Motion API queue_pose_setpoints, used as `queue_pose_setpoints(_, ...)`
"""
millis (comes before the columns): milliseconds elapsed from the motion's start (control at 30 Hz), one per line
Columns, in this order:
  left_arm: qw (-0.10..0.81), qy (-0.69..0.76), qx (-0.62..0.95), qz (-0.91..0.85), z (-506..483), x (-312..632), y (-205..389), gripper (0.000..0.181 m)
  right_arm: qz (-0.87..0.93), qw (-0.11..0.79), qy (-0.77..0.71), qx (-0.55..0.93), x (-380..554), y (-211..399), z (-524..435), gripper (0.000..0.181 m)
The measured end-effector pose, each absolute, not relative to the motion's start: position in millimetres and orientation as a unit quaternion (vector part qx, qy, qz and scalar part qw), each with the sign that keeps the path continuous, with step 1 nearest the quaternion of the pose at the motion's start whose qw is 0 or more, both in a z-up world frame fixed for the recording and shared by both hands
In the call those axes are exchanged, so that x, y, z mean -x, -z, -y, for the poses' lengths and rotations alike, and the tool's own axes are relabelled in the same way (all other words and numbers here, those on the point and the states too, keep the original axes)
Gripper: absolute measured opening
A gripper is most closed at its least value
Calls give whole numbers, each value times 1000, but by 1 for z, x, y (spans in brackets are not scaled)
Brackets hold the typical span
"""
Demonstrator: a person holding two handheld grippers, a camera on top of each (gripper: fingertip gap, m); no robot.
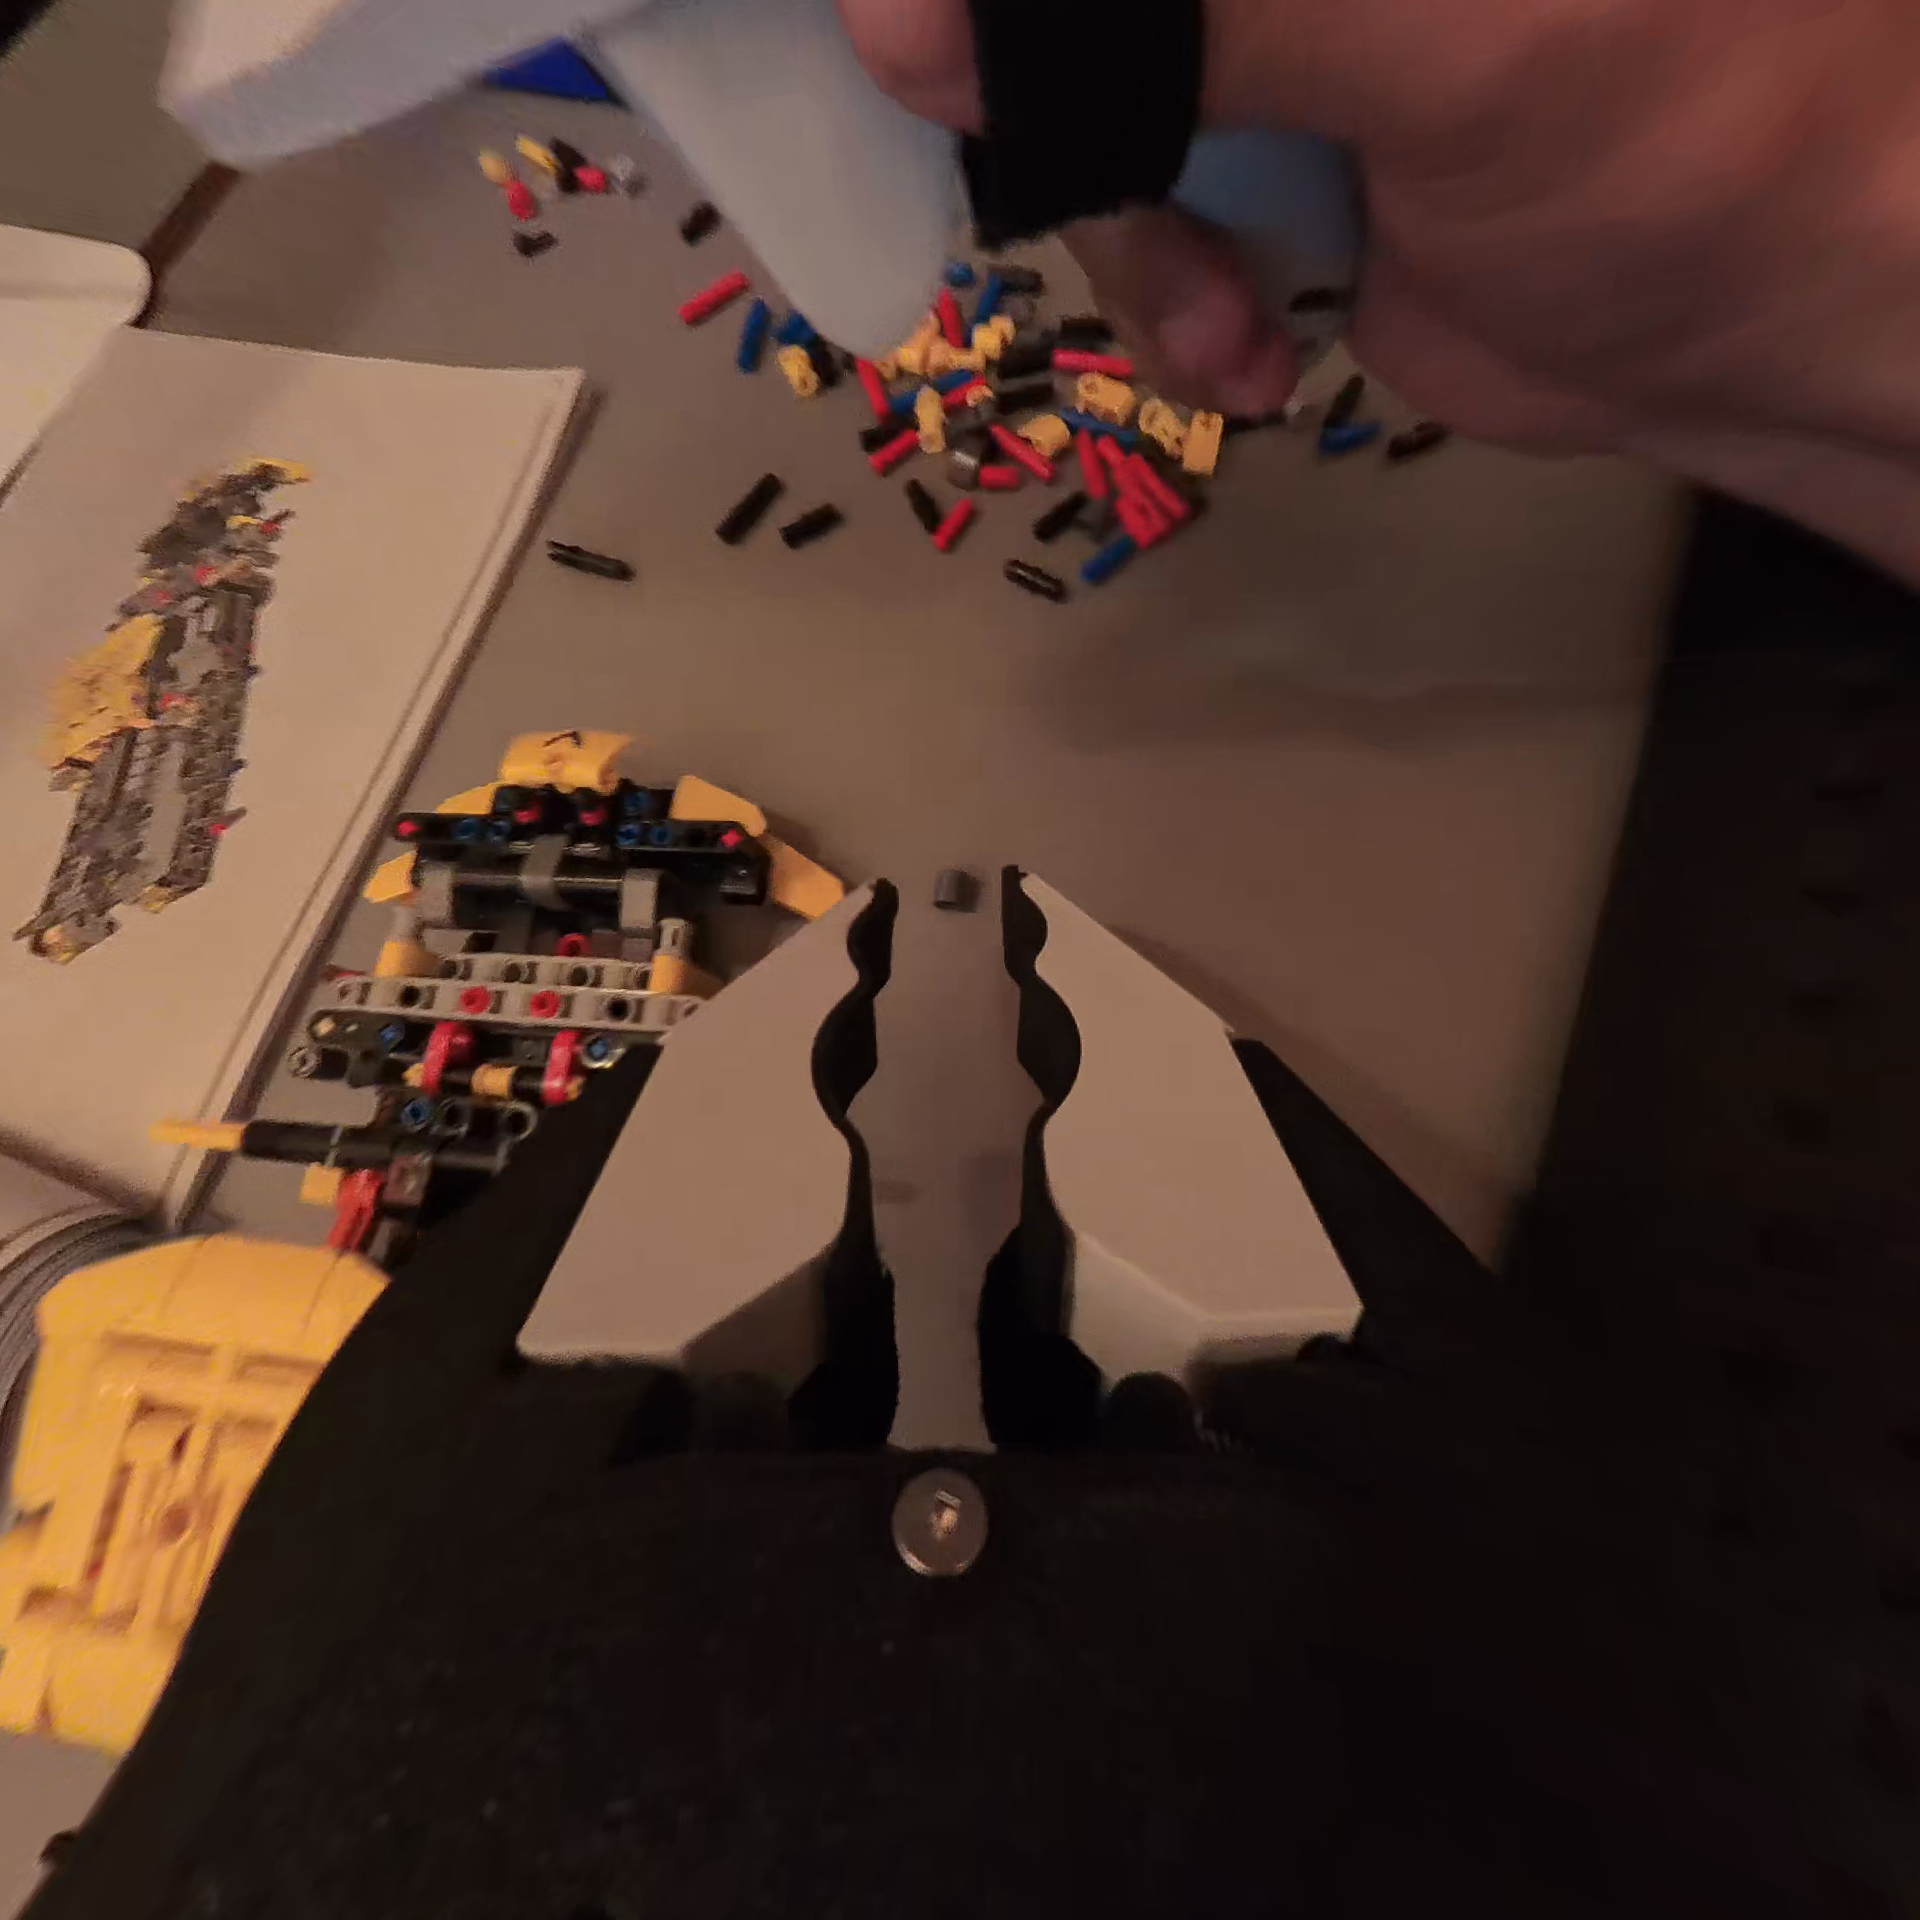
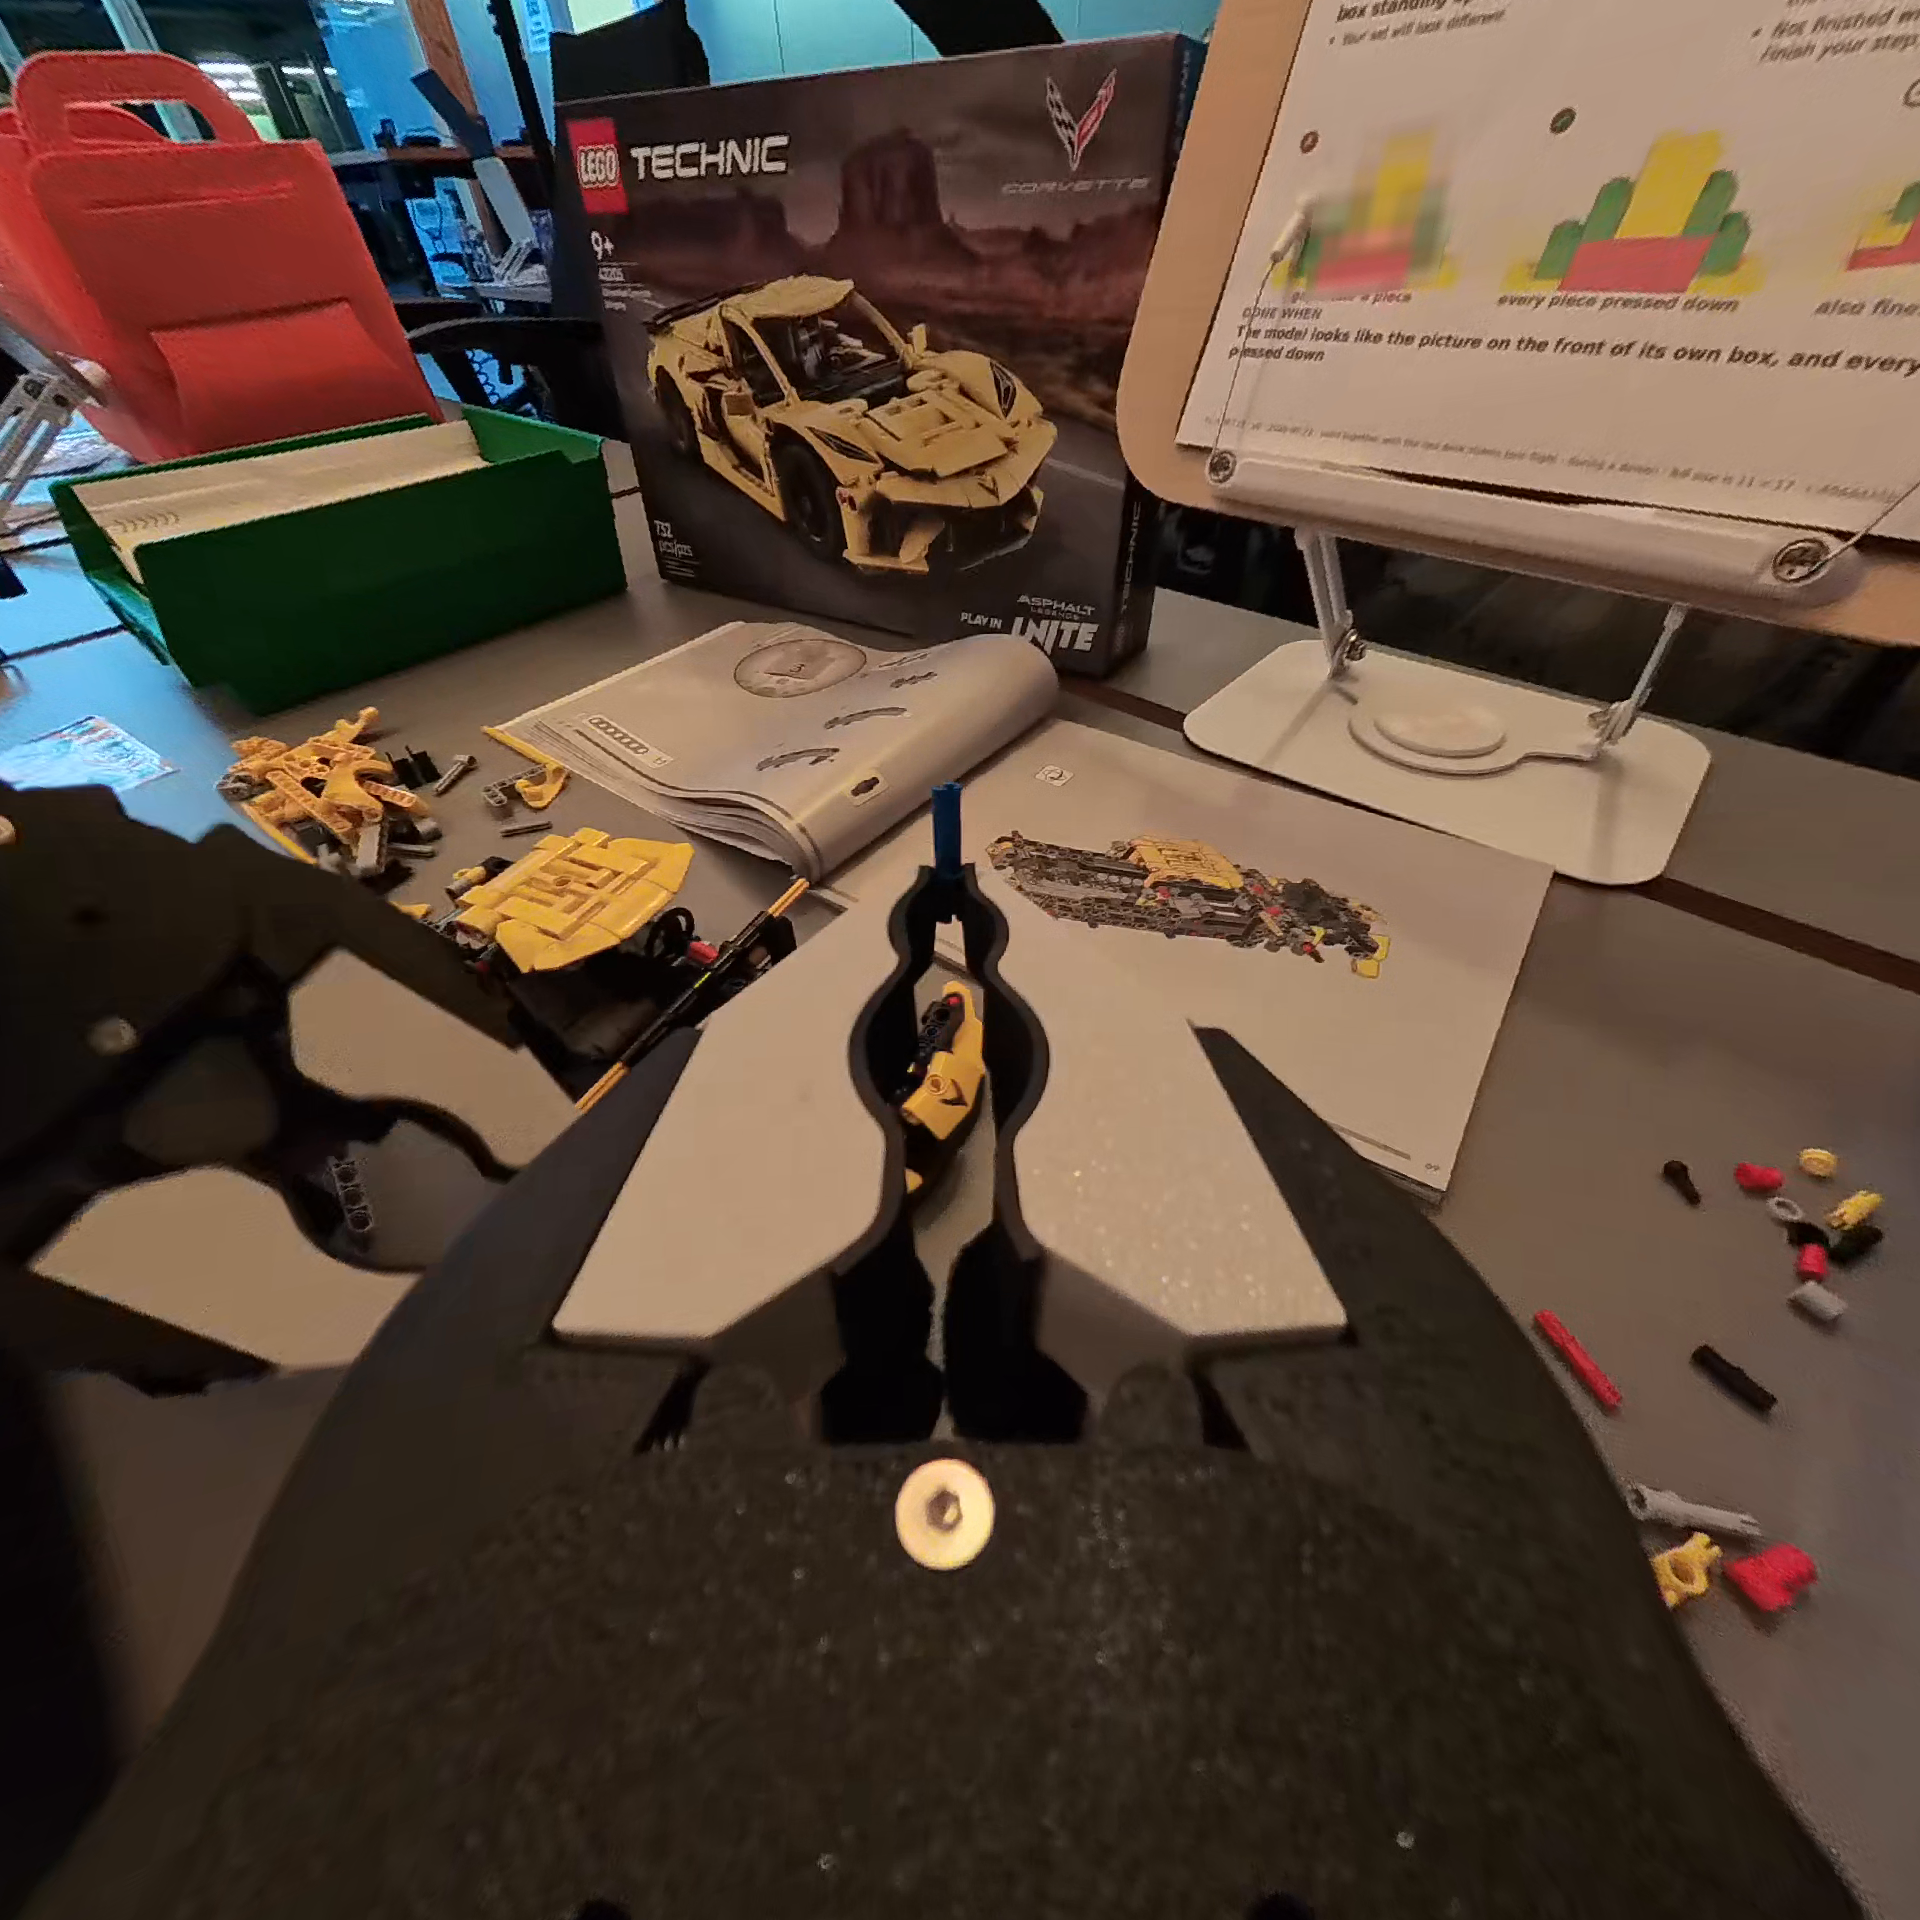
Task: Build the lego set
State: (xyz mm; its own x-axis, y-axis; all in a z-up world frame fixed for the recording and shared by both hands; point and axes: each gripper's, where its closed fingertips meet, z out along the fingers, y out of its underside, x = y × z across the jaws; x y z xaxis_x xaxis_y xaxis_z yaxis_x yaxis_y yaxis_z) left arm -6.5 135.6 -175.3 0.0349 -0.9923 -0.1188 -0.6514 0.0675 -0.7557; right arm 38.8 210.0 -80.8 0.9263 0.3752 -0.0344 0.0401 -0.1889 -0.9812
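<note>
Left wrist view: the left gripper point(image 1: 940, 883) stood with its fingers apart, empty, its tips flanking a small grey bush point(image 1: 957, 890) that lay loose on the bench point(image 1: 1247, 748). Whether the tips touched the bench could not be told. The part-built chassis point(image 1: 540, 966) lay just beside the left finger, against the edge of the open instruction page point(image 1: 343, 623). A yellow body section point(image 1: 156, 1475) sat toward the near left corner. A loose pile of pins point(image 1: 1039, 416) lay toward the far side, with the person's hand point(image 1: 1507, 208) above it; the picture there was blurred.

Right wrist view: the right gripper point(image 2: 948, 883) was clamped on a blue pin point(image 2: 947, 831), which stood upright out of the tips. It hung above the near edge of the instruction page point(image 2: 1299, 1018). A yellow panel point(image 2: 951, 1070) showed through the gap between the fingers, lower down. The set box point(image 2: 883, 343) stood at the far edge, beside a green bin point(image 2: 343, 561).

Judgement: the step in hand appeared to be parts collection, a pin secured on the right and a bush being addressed on the left. The next move called for closing squarely on the bush, which is small and liable to roll, then aligning the pin with its hole.
</note>
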Motion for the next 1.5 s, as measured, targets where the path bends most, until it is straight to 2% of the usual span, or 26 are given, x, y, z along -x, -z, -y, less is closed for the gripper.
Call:
queue_pose_setpoints(200, 280, 255, 651, -658, -128, -2, 199, 20, 126, 627, -183, 747, -38, 73, -207, 3)
queue_pose_setpoints(400, 278, 231, 662, -657, -139, -6, 206, 20, 122, 627, -202, 743, -38, 70, -204, 3)
queue_pose_setpoints(467, 274, 230, 662, -658, -139, -7, 209, 8, 123, 625, -209, 742, -38, 70, -204, 3)
queue_pose_setpoints(600, 276, 226, 655, -666, -142, -6, 208, 7, 119, 623, -211, 743, -40, 72, -204, 3)
queue_pose_setpoints(700, 325, 293, 629, -643, -149, -3, 167, 7, 123, 620, -213, 745, -40, 74, -204, 3)
queue_pose_setpoints(800, 411, 457, 564, -552, -162, 15, 77, 7, 186, 604, -244, 736, -14, 74, -195, 2)
queue_pose_setpoints(933, 409, 660, 489, -398, -186, 62, 0, 6, 280, 583, -334, 686, 51, 65, -174, 3)
queue_pose_setpoints(1067, 358, 756, 443, -323, -184, 78, -17, 6, 257, 566, -437, 650, 87, 52, -179, 3)
queue_pose_setpoints(1167, 335, 776, 441, -301, -182, 71, -11, 6, 241, 578, -490, 607, 97, 31, -178, 2)
queue_pose_setpoints(1500, 315, 789, 433, -299, -172, 61, -6, 6, 216, 582, -520, 587, 87, 21, -175, 3)
